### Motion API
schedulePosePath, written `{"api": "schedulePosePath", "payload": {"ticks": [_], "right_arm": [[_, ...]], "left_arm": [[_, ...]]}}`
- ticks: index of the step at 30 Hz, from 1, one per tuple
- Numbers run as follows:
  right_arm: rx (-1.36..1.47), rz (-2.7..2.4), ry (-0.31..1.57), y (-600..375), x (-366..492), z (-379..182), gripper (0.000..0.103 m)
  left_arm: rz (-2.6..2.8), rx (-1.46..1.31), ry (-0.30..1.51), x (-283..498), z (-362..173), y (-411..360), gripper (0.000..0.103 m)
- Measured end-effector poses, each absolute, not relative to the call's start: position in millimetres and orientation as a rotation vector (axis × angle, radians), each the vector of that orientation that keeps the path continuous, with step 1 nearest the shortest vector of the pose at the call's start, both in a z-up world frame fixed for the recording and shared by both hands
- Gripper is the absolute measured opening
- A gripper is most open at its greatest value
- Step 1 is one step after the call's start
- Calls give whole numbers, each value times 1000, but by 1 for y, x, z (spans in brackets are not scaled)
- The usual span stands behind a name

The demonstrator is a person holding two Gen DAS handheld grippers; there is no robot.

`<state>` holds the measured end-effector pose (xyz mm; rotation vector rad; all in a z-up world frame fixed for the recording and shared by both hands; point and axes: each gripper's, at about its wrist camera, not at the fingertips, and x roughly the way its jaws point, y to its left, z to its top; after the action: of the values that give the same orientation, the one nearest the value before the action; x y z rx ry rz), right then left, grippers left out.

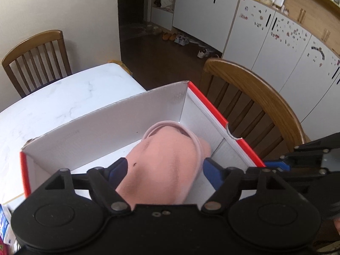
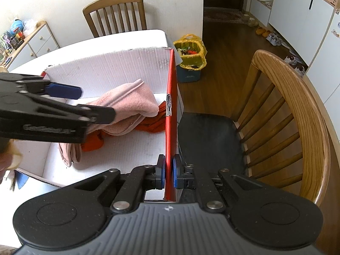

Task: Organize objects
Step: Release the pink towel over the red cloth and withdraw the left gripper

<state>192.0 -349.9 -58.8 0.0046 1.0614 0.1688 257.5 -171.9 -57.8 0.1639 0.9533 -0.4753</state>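
Tool spread around pink cloth; right tool pinches box wall.

Left gripper: black two-finger tool with blue pads, angled steeply down, jaws spread wide, soft pink cloth lying loose between them.
Left pads: clear of the cloth's sides.
Right gripper: black, blue-padded, pitched down, jaws pinched tight on the red cardboard box wall.
Person's fingers: glimpsed at the left edge, behind the left tool.
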Motion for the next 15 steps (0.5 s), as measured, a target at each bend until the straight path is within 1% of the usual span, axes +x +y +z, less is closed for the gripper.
{"api": "schedulePosePath", "payload": {"ticks": [7,15], "right_arm": [[-5,173,1065,-350,192,-59,7],[-12,177,1070,-350,191,-59,7]], "left_arm": [[-436,120,908,243,-40,-150,78],[-370,72,856,220,-19,-114,82]]}}
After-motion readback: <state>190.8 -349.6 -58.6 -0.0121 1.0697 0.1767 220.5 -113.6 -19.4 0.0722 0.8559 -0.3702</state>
